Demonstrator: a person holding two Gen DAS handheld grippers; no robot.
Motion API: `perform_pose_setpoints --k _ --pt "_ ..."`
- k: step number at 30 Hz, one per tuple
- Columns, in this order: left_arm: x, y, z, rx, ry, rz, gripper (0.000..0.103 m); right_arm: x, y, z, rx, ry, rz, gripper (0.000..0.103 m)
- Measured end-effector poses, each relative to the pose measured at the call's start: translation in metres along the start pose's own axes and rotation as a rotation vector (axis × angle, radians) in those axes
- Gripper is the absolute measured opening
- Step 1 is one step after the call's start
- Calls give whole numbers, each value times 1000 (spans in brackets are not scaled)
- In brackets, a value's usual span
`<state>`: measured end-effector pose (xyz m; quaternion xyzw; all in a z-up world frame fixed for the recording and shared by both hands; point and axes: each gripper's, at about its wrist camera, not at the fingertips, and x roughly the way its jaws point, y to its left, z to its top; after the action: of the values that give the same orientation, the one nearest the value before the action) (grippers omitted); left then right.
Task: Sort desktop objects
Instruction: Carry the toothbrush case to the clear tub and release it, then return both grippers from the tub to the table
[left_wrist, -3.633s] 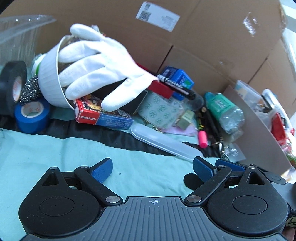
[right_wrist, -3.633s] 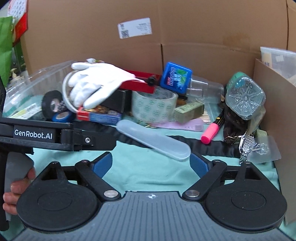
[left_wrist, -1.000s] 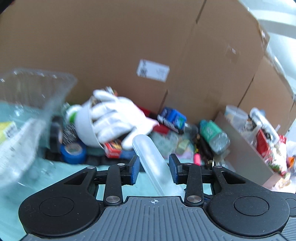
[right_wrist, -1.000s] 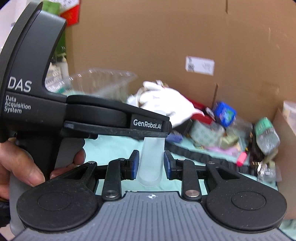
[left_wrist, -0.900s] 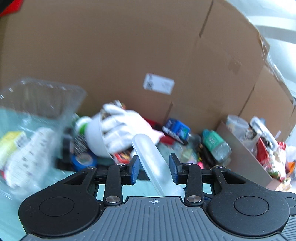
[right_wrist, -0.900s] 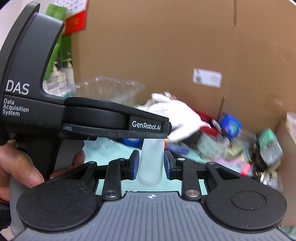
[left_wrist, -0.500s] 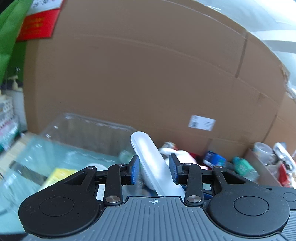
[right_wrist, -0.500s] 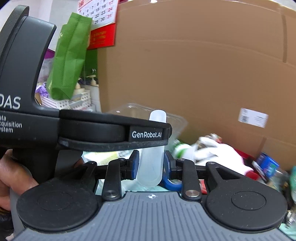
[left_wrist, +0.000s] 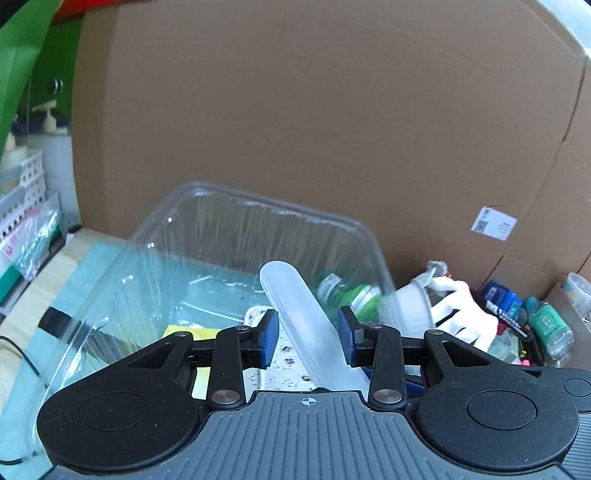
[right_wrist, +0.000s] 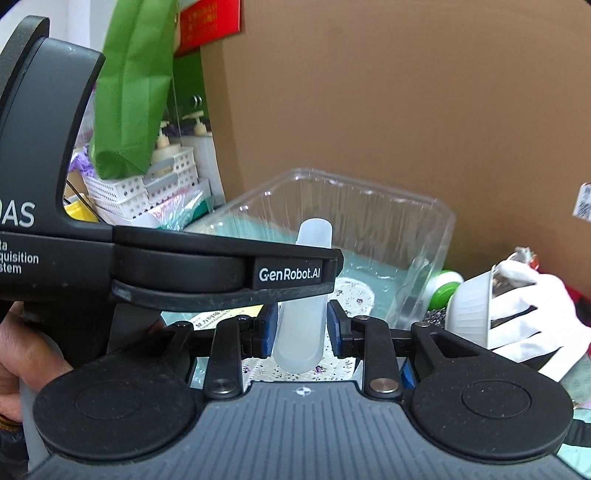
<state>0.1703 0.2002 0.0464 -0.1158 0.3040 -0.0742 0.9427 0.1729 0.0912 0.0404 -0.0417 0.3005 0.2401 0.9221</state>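
The frosted plastic case (left_wrist: 310, 325), earlier lying on the cloth, is now gripped by both the left gripper (left_wrist: 307, 338) and right gripper (right_wrist: 300, 330) above the clear bin (left_wrist: 155, 236), so its drop-off is judged imminent.

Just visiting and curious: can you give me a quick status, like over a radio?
Both grippers, left and right, shut on frosted plastic case. Case held above clear plastic bin. Nothing blocking the drop.

Frosted case (left_wrist: 306, 325) lifted off cloth, carried over clear bin (left_wrist: 155, 266)
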Motion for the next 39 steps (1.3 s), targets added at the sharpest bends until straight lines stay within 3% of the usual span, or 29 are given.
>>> perform_pose_setpoints --k 2,3,5,6,7,9,11,16,21,39 --pt "5 4 -2 -9 21 -21 36 7 0 1 0 11 1 36" --pt "6 6 -3 -13 36 -31 49 9 -1 1 0 15 5 37" --pt "7 12 -3 -52 57 -46 64 11 -2 -1 -10 10 -3 43" --pt "6 15 -3 -79 58 -50 84 12 -2 -2 -21 10 -22 47" --pt "3 18 -3 -106 46 -51 97 12 -3 -3 -30 3 -40 49" --pt "-4 22 -5 -129 -5 -61 103 8 -8 -4 -17 -18 -50 67" --pt "-7 23 -6 -119 -27 -69 103 3 -14 -5 13 -45 -20 80" --pt "-4 9 -7 -67 5 -79 103 -8 -13 -8 -10 -86 -22 96" --pt "-6 -4 -12 -4 -20 -50 103 -13 -17 -14 -8 -82 -21 100" --pt "-32 -26 -20 27 -44 -38 103 -38 -19 -22 -11 -117 -18 103"
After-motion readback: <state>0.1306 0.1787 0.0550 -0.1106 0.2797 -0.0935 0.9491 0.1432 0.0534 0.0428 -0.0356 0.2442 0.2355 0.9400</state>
